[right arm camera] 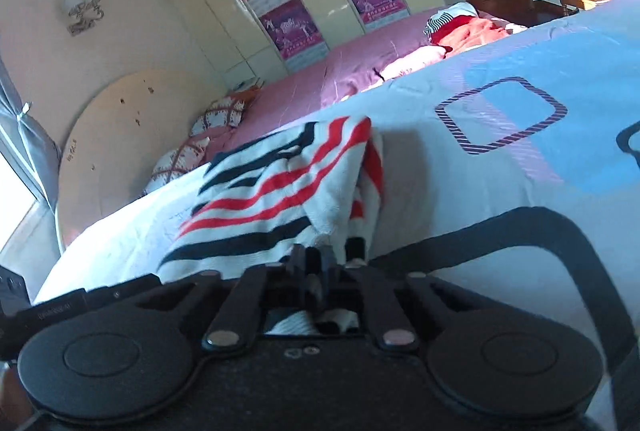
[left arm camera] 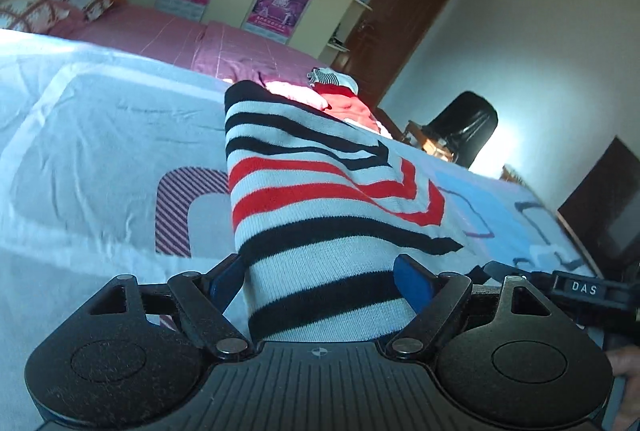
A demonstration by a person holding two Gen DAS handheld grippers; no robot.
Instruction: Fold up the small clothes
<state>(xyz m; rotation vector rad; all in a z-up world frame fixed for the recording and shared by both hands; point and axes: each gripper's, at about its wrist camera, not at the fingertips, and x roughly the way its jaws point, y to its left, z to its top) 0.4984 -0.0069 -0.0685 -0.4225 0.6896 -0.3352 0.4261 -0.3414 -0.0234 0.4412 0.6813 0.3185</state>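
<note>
A small striped knit garment (left arm camera: 320,199), white with black and red stripes, lies on the pale bedspread (left arm camera: 100,151). In the left wrist view it runs between the two blue pads of my left gripper (left arm camera: 320,283), whose jaws stand wide apart around it. In the right wrist view my right gripper (right arm camera: 320,263) is shut on an edge of the same striped garment (right arm camera: 280,183), which lies folded over itself ahead of the fingers.
A pile of red and striped clothes (left arm camera: 344,99) lies farther up the bed (right arm camera: 460,27). Pink sheet (left arm camera: 168,31) and pillows (right arm camera: 216,115) lie beyond. Wardrobe with posters (right arm camera: 280,15), a black chair (left arm camera: 464,127) and a door (left arm camera: 392,15) are around.
</note>
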